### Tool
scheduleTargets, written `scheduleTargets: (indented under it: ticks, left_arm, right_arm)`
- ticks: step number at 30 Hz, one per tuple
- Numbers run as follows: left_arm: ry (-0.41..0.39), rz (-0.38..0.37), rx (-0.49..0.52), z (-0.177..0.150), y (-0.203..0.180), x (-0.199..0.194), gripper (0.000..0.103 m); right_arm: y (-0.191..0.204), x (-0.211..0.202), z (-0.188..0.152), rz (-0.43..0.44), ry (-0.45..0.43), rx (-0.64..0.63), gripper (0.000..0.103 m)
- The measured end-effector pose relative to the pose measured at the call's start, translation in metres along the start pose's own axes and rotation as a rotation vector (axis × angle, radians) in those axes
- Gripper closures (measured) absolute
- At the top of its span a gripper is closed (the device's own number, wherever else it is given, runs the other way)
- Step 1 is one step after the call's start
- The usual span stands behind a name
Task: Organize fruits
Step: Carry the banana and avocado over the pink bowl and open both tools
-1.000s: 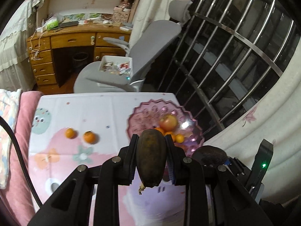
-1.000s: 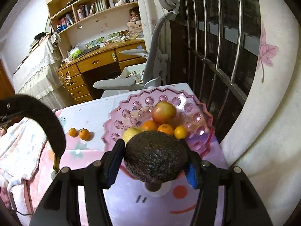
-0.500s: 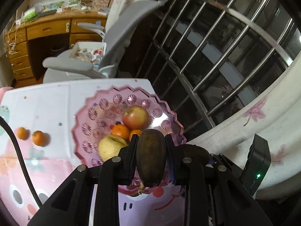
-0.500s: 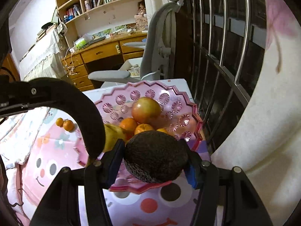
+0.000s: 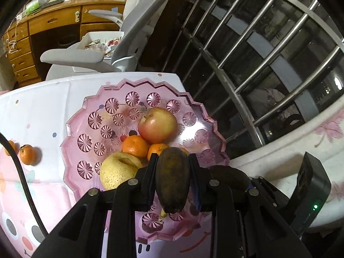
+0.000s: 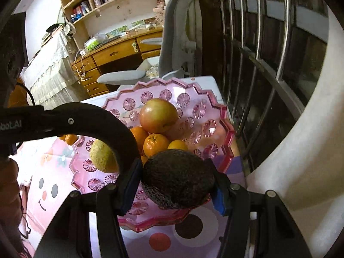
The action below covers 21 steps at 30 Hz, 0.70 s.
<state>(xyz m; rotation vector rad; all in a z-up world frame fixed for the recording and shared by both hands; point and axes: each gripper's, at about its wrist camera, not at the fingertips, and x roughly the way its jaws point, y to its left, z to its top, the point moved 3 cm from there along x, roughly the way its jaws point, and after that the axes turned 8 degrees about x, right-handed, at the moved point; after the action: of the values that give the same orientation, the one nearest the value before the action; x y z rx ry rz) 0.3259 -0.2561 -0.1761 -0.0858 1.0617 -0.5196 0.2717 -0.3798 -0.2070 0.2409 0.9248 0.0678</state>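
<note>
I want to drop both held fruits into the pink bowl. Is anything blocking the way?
Nothing covers the pink bowl. The apple, oranges and pear fill its middle, so the avocado and dark fruit need bare rim space.

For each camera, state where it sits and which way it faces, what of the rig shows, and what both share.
Left wrist: on the left gripper, angled down at the pink bowl; its jaws clamp a dark elongated fruit.
Right wrist: on the right gripper, angled down at the bowl; its jaws clamp an avocado; the other gripper's arm crosses at left.
Shared: bowl, apple, pear, desk, office chair.
</note>
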Motion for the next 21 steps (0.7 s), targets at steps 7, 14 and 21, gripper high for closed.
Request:
scheduleTargets:
  ticks: [7,14,21]
  left_arm:
    - [0.015,0.024,-0.009,0.004,0.004,0.005,0.075]
    - [-0.018,0.062,-0.018,0.017,0.010,-0.017,0.039]
    - [-0.035,0.066,-0.092,0.011,0.035,-0.068,0.023]
  right_arm:
    - [-0.001,0.004,-0.001,-0.007,0.026,0.008,0.044]
    - [0.006,0.004,0.004,-0.036,0.059,0.026,0.035]
    - [0.013,-0.017,0.018,-0.065,0.078,0.081,0.032]
